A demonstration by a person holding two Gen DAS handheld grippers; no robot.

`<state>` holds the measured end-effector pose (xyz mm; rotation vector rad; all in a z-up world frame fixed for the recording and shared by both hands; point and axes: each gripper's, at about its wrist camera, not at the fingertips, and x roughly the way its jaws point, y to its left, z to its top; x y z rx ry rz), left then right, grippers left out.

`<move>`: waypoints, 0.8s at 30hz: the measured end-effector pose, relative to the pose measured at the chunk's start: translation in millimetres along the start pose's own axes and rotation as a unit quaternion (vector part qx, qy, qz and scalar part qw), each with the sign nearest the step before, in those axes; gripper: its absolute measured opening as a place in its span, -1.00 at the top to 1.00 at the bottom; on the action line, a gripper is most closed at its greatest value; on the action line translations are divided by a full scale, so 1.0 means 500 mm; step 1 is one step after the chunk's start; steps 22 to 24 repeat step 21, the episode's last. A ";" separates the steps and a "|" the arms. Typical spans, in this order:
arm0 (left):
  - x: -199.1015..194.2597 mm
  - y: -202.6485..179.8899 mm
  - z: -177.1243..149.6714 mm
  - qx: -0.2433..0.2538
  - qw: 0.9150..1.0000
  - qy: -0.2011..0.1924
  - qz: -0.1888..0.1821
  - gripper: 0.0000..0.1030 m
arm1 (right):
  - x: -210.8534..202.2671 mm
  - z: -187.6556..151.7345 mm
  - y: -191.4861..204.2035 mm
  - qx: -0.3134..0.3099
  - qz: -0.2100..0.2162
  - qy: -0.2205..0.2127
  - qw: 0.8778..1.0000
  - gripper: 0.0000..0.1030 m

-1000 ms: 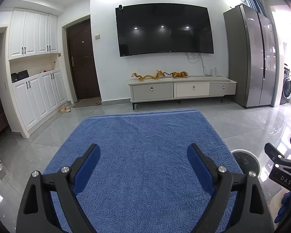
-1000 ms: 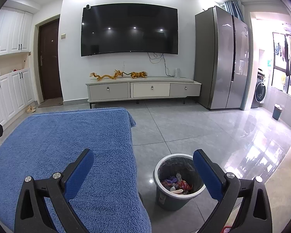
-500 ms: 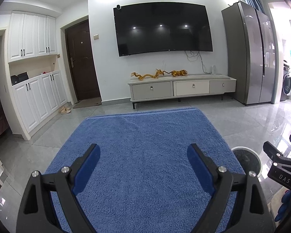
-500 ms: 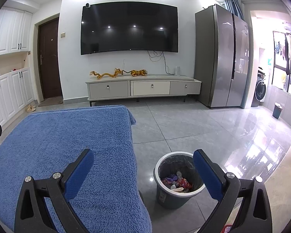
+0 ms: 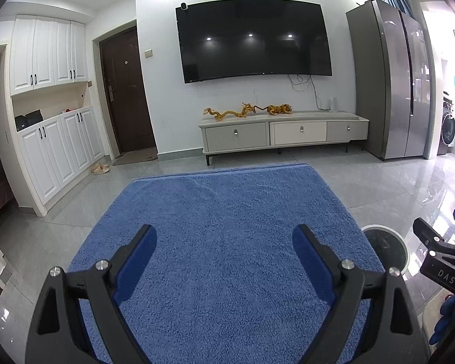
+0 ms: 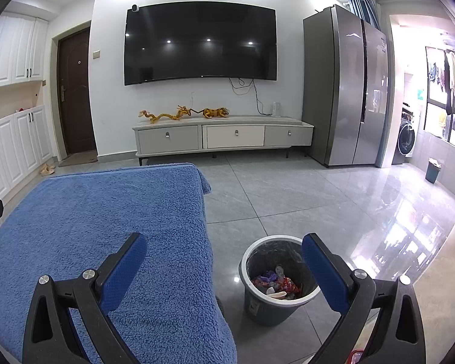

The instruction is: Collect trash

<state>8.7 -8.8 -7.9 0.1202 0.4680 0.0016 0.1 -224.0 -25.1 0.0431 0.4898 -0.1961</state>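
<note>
A grey trash bin (image 6: pixel 257 303) with a white rim stands on the tiled floor beside a table draped in a blue towel (image 6: pixel 100 221). Colourful wrappers and scraps (image 6: pixel 274 282) lie inside the bin. My right gripper (image 6: pixel 224 248) hovers over the towel's right edge and the bin, jaws wide apart with nothing between them. My left gripper (image 5: pixel 224 242) hangs over the middle of the blue towel (image 5: pixel 227 218), also open and empty. The bin's rim (image 5: pixel 405 251) shows at the right in the left wrist view, next to part of the right gripper. No loose trash shows on the towel.
A TV cabinet (image 6: pixel 224 136) with golden figurines stands against the far wall under a big television (image 6: pixel 200 42). A steel fridge (image 6: pixel 345 91) is at the right, white cupboards (image 5: pixel 54 127) and a dark door (image 5: pixel 124 91) at the left. A small bin (image 6: pixel 433 170) stands far right.
</note>
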 end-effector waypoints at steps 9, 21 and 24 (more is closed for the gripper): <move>0.002 0.003 0.000 -0.001 1.000 0.006 -0.002 -0.77 | 0.002 0.002 -0.002 0.002 -0.002 0.002 1.000 -1.00; 0.014 0.014 -0.003 -0.010 1.000 0.012 -0.006 -0.77 | 0.001 0.000 -0.003 0.005 -0.008 0.001 1.000 -1.00; 0.014 0.014 -0.003 -0.010 1.000 0.012 -0.006 -0.77 | 0.001 0.000 -0.003 0.005 -0.008 0.001 1.000 -1.00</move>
